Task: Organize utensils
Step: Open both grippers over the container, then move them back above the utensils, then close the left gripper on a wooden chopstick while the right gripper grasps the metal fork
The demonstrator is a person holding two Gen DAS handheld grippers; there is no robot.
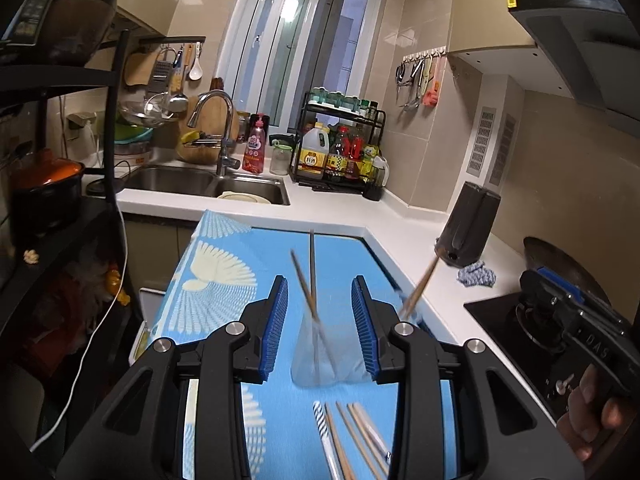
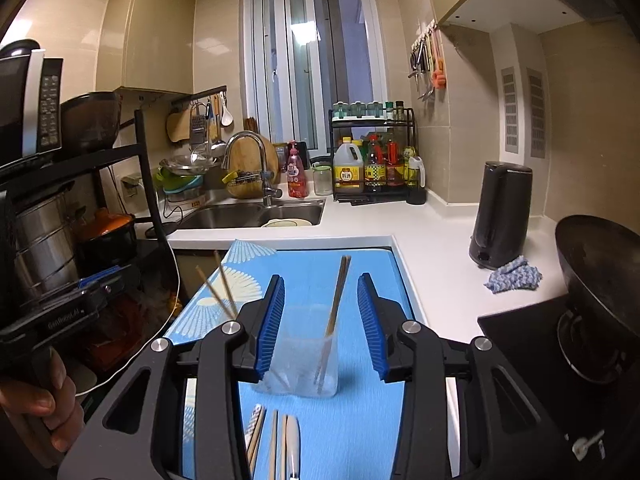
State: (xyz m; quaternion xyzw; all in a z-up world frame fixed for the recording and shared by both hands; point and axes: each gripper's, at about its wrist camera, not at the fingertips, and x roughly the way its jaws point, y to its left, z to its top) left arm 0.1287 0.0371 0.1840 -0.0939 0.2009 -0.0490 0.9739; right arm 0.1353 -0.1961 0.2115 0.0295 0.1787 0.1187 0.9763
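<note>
While both of my tools hang over the blue patterned cloth (image 2: pixel 360 420) on the desk, I see each one with its blue pads parted and nothing pressed between them. My left tool (image 1: pixel 319 330) frames a clear plastic cup (image 1: pixel 326 360), blurred in that view, with two wooden chopsticks (image 1: pixel 308 280) leaning out of it; the pads stand apart from the cup's sides. My right tool (image 2: pixel 322 328) frames a second clear cup (image 2: pixel 298 364) holding a pair of chopsticks (image 2: pixel 338 300) tilted slightly right, again with a gap on either side. Just below each cup, nearer to me, loose utensils (image 2: pixel 276 440) lie flat on the cloth: several wooden chopsticks and what looks like a striped straw and a pale-handled piece (image 1: pixel 352 436). From the right wrist view I can see the left tool's body and the hand (image 2: pixel 36 400) gripping it at the left edge, with the other cup's chopsticks poking up beside it. Beyond the cloth runs the white desk (image 2: pixel 432 240), carrying a black kettle (image 2: pixel 502 216) and a blue knitted rag (image 2: pixel 514 274). Further back are a steel sink (image 2: pixel 256 214) with its tap, a condiment rack (image 2: pixel 374 160), and a wok (image 2: pixel 596 272) on the hob to the right.
</note>
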